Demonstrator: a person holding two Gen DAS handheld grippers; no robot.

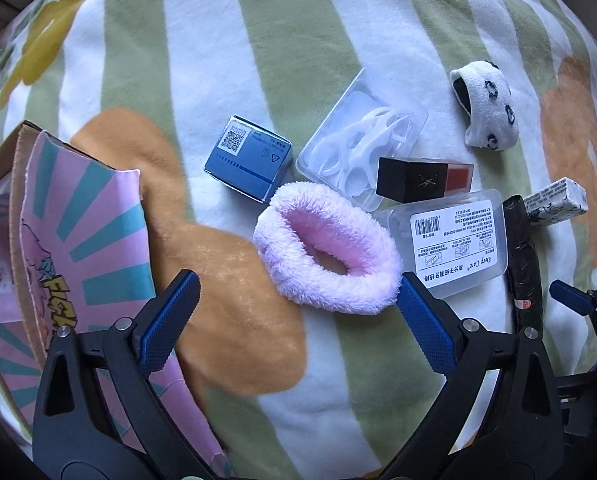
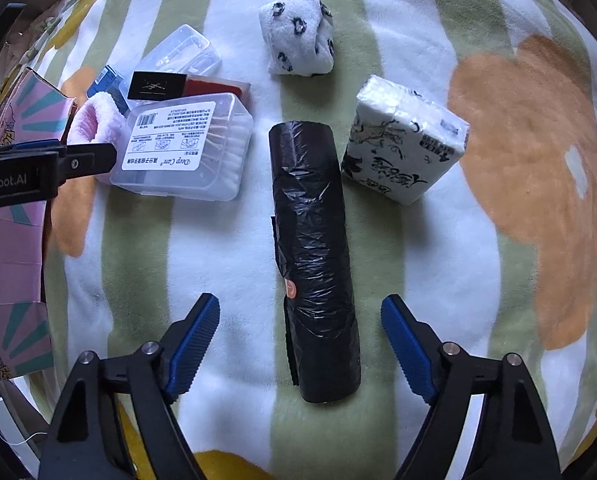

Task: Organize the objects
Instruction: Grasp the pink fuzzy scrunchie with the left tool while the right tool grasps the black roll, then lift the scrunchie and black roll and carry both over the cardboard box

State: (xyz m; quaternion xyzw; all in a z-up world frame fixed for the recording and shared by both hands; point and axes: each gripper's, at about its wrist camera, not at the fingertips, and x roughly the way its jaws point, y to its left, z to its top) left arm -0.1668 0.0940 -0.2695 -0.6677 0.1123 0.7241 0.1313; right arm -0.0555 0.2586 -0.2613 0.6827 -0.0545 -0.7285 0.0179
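Small objects lie on a striped blanket. My left gripper (image 1: 298, 284) is open; a fluffy pink band (image 1: 326, 248) lies just ahead, its near edge between the fingertips. Around it are a blue box (image 1: 248, 158), a clear case of floss picks (image 1: 362, 140), a black-and-red lipstick box (image 1: 422, 178) and a labelled clear box (image 1: 454, 240). My right gripper (image 2: 300, 312) is open, its fingers on either side of the near half of a black bag roll (image 2: 314, 256), not touching it. A tissue pack (image 2: 404, 140) and a spotted white sock ball (image 2: 298, 36) lie beyond.
An open pink-and-teal cardboard box (image 1: 66, 240) stands at the left, also at the left edge of the right wrist view (image 2: 18, 224). The left gripper's arm (image 2: 46, 168) reaches in from the left there. The blanket (image 2: 498, 160) has orange flower patches.
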